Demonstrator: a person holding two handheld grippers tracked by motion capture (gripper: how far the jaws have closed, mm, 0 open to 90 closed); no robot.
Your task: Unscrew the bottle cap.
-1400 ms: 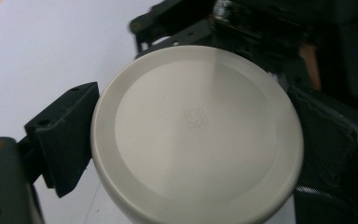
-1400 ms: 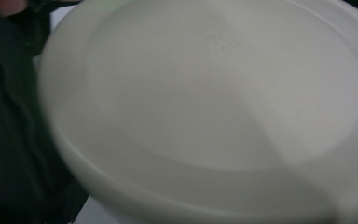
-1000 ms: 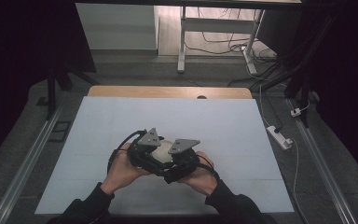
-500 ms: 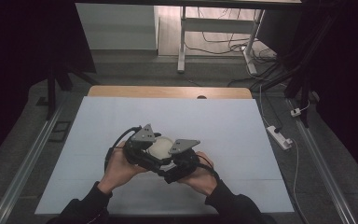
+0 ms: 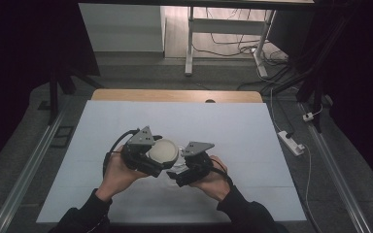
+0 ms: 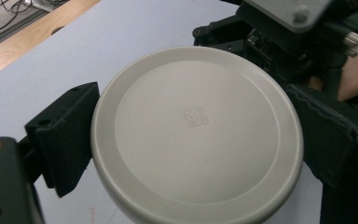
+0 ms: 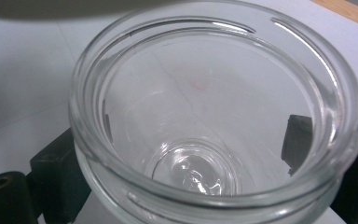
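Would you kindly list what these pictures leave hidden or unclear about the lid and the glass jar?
- Lid underside: faces away in the left gripper view.
- Embossed mark at the lid's centre: too small to read.
- Glass jar outer wall and base: cut off by the right gripper view's lower edge.
- Jar in the high view: hidden behind the right gripper.

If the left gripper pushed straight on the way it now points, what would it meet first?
Most likely the right gripper and the glass jar it holds. The left gripper, clamped on the round lid, points at them from close by; depth between lid and jar is unclear.
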